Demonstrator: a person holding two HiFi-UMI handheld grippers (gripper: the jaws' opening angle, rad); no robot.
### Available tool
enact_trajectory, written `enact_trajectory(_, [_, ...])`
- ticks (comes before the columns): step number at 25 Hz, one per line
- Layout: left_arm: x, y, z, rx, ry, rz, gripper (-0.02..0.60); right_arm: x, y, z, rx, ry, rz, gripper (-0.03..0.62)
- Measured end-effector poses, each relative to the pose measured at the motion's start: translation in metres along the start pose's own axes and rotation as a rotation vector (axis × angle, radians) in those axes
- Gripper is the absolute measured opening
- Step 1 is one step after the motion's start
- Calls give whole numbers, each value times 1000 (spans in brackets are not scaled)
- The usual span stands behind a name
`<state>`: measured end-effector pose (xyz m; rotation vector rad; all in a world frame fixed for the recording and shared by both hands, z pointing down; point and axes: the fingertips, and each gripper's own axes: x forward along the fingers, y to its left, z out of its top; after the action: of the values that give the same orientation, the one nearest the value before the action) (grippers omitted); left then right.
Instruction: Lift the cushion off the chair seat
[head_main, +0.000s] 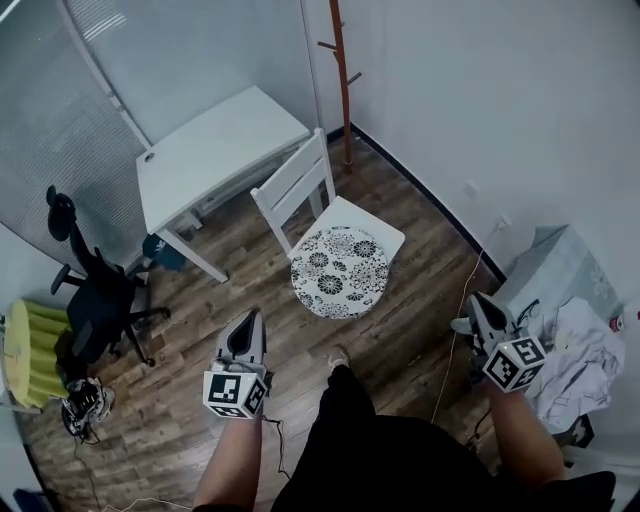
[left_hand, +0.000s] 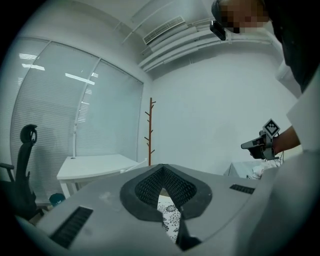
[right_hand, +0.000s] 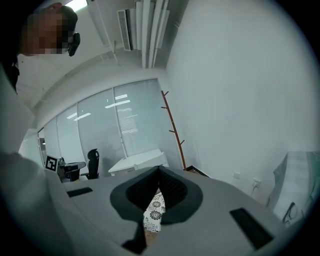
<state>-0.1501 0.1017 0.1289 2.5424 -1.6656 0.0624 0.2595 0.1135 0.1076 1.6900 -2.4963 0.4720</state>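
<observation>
A round white cushion (head_main: 339, 271) with a black flower print lies on the seat of a white wooden chair (head_main: 298, 182) in the middle of the head view. My left gripper (head_main: 246, 326) hangs short of the chair at lower left, shut and empty. At the right my right gripper (head_main: 478, 305) is shut too, with nothing in it, well clear of the seat. Past each pair of closed jaws a slice of the cushion shows: cushion (left_hand: 170, 218) in the left gripper view, cushion (right_hand: 153, 212) in the right gripper view.
A white table (head_main: 215, 150) stands behind the chair, with a wooden coat stand (head_main: 343, 75) in the corner. A black office chair (head_main: 92, 300) is at the left. A grey box (head_main: 553, 272) with white cloth (head_main: 580, 367) lies at the right wall. A cable (head_main: 453, 339) runs across the wood floor.
</observation>
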Motion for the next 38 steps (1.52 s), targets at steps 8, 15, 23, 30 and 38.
enact_trajectory(8, [90,63,18,17,20,-49,3,95,-5,24,20,6,-37,8])
enact_trajectory(15, [154,104,17,-7,25,-84,3,170,-4,48,45,-3,-56,8])
enact_trajectory(23, [195,118,30,-27,9,-93,3,206,-5,66,25,7,-28,8])
enact_trajectory(30, [203,122,32,-29,3,-20,3,250,-23,70,24,27,26,8])
enact_trajectory(38, [201,135,36,-21,2,149,3,320,-44,82,-30,61,156,8])
